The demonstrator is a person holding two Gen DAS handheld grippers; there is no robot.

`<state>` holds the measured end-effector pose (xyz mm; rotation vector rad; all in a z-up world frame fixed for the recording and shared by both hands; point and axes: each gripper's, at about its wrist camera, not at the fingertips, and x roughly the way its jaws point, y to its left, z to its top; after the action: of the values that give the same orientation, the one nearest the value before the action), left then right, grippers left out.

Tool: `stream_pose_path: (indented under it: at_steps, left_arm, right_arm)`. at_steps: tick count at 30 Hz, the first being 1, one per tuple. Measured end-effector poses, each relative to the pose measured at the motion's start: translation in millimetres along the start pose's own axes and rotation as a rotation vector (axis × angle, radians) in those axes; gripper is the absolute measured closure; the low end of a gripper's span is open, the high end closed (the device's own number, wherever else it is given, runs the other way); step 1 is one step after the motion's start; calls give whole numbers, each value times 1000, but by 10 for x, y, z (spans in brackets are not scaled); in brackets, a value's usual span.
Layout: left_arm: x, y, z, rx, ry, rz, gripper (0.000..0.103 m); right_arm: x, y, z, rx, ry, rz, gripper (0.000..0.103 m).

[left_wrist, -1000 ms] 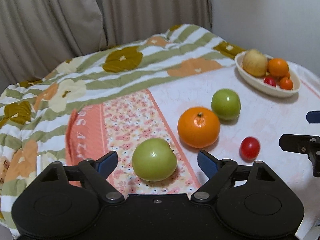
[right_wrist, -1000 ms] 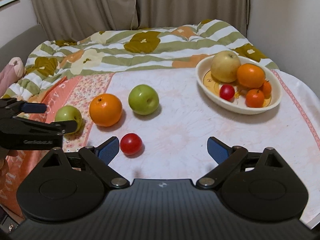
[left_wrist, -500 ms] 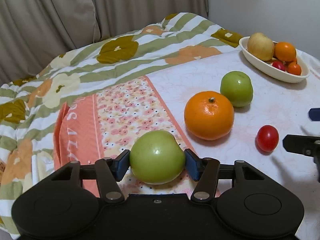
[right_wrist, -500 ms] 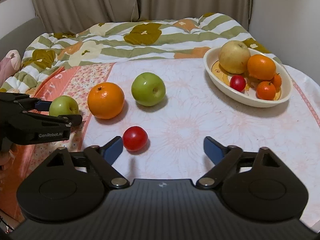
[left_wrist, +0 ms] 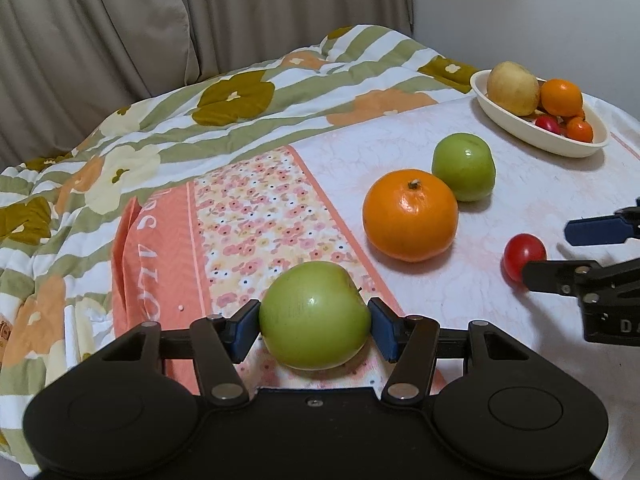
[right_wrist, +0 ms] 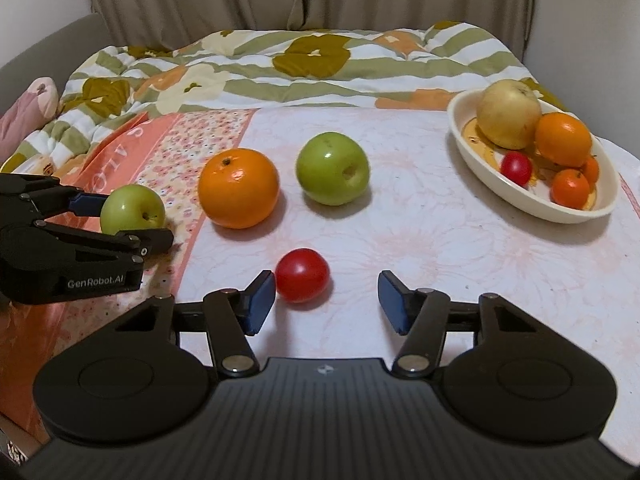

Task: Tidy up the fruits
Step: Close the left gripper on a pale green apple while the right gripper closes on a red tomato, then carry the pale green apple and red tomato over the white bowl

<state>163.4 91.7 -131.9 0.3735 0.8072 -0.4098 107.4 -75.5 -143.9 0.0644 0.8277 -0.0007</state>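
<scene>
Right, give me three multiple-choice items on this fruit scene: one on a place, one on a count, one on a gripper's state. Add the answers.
1. Where does the small red tomato-like fruit lie?
A. in the cream oval bowl
B. on the pale cloth beside the right gripper's left finger
C. on the striped quilt

2. How many pieces of fruit lie on the cloth outside the cream oval bowl?
A. two
B. four
C. six

3. What is the left gripper doing?
A. its pads press both sides of a green apple
B. it hangs open over the large orange
C. it holds the bowl's rim

Answers: 1 B, the fruit sits by that finger, nothing closed on it. 2 B, two green apples, one large orange and the red fruit. 3 A, both blue pads touch the apple's flanks.
</scene>
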Motion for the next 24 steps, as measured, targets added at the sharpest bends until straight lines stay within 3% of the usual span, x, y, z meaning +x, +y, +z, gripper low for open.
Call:
stream_pose_path:
  at_steps: [12, 16, 24]
  left_arm:
    - [-161, -27, -115, -25, 5, 0, 41]
    - [-220, -52, -132, -38, 5, -1, 41]
    - [-323, -101, -133, -67, 5, 4, 41]
  right_arm:
    - [135, 82, 23, -38, 3, 32, 40]
    - [190, 101, 20, -65, 13, 47, 53]
    - [126, 93, 9, -98, 1, 55, 54]
